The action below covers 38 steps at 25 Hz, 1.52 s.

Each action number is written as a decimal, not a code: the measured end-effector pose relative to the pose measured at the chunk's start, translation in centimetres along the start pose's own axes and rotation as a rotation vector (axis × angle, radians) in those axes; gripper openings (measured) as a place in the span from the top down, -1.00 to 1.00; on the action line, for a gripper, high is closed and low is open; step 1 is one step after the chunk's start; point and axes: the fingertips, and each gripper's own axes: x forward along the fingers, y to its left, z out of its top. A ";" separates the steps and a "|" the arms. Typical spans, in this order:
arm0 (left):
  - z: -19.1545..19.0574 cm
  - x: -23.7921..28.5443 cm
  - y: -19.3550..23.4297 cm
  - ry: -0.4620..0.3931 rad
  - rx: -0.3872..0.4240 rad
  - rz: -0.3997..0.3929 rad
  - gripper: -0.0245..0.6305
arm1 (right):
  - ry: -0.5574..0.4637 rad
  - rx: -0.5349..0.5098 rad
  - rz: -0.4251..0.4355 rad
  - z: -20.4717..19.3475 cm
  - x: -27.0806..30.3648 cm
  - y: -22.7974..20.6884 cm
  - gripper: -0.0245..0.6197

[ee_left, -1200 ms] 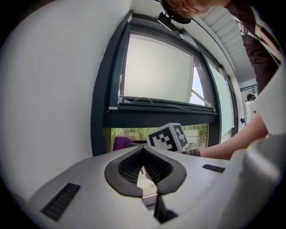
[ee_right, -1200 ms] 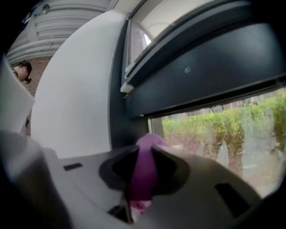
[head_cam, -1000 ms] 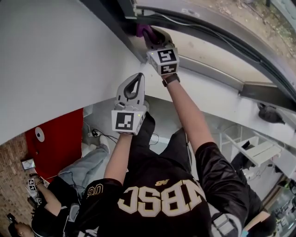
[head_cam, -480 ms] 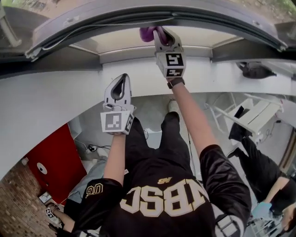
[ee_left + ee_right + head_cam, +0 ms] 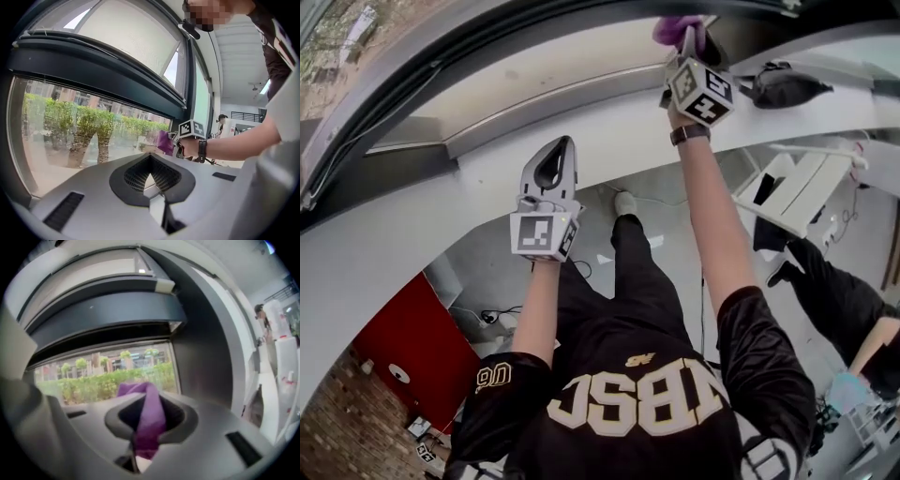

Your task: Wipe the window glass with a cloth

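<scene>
Right gripper [image 5: 149, 398] is clamped shut on a purple cloth [image 5: 150, 425], which bunches out past the jaw tips toward the window glass [image 5: 70, 136]. Cloth sits close to the right edge of the lower pane, just beside the grey right-hand frame post [image 5: 206, 357] and below the dark transom [image 5: 103, 310]. The lower edge of the pane is hidden behind the gripper body. From the left gripper view the cloth looks pressed to, or just off, the glass; actual contact cannot be settled. Left gripper [image 5: 150, 164] has its jaws together with nothing between them, held low and well apart from the pane, out from the window's left half, taking no part in the work. Hedge and trees [image 5: 93, 126] show through the pane fairly clearly. Progress, as a judgement: wiping appears to be under way, with the cloth at the right end of the pane. No streaks, wet marks or border between cleaned and uncleaned glass can be seen, so how much is done and how much is left cannot be told from here
</scene>
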 end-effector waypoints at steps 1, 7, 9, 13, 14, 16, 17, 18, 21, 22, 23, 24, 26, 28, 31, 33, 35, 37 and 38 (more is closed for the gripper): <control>0.0 0.0 -0.3 0.000 0.001 -0.004 0.87 | -0.016 0.014 -0.019 0.8 -0.1 -0.9 0.69; 0.3 -4.8 4.4 -0.002 0.002 0.068 0.87 | -0.007 0.044 0.049 -1.4 -3.4 5.3 0.69; 0.8 -7.7 7.9 -0.003 0.012 0.120 0.87 | 0.000 0.013 0.178 -3.4 -5.3 12.5 0.69; 1.8 -14.6 16.3 -0.009 0.029 0.227 0.87 | 0.087 -0.052 0.552 -8.7 -9.3 31.8 0.69; 2.0 -16.2 18.0 0.000 0.024 0.249 0.87 | 0.130 -0.072 0.652 -10.5 -10.5 36.7 0.69; 1.9 -19.2 20.3 0.024 0.016 0.273 0.87 | 0.205 -0.109 0.844 -14.1 -13.4 45.7 0.69; 1.8 -20.6 21.0 0.030 0.017 0.281 0.87 | 0.225 -0.122 0.935 -15.5 -14.9 49.9 0.69; 1.6 -22.0 21.6 0.033 0.019 0.290 0.87 | 0.234 -0.131 1.017 -16.5 -16.3 53.8 0.69; 0.8 -25.8 22.5 0.043 0.017 0.321 0.87 | 0.221 -0.156 1.157 -18.0 -18.9 63.1 0.69; 0.5 -26.7 22.8 0.051 0.012 0.327 0.87 | 0.218 -0.160 1.163 -18.2 -19.0 65.1 0.69; 0.3 -27.4 23.1 0.057 0.005 0.330 0.87 | 0.214 -0.155 1.154 -18.2 -18.7 66.7 0.69; 0.2 -28.0 23.4 0.060 0.000 0.334 0.87 | 0.204 -0.139 1.132 -18.0 -18.0 67.9 0.69; 0.3 -28.7 24.1 0.053 -0.008 0.348 0.87 | 0.190 -0.093 1.072 -17.4 -16.2 68.8 0.69; 0.5 -28.7 24.5 0.038 -0.022 0.354 0.87 | 0.191 -0.061 1.001 -16.7 -14.3 67.4 0.69; 0.6 -27.8 24.2 0.035 -0.035 0.354 0.87 | 0.184 -0.040 0.910 -15.6 -12.2 62.7 0.69; 0.6 -25.9 23.4 0.035 -0.033 0.343 0.87 | 0.172 -0.044 0.855 -14.6 -10.7 58.1 0.69; 0.6 -23.1 21.7 0.033 -0.022 0.312 0.87 | 0.160 -0.049 0.786 -13.2 -9.1 52.2 0.69; 0.3 -19.7 19.2 0.021 -0.020 0.257 0.87 | 0.146 -0.058 0.718 -11.7 -7.6 45.7 0.69; 0.1 -18.0 17.6 0.015 -0.023 0.230 0.87 | 0.138 -0.065 0.685 -10.9 -6.8 42.5 0.69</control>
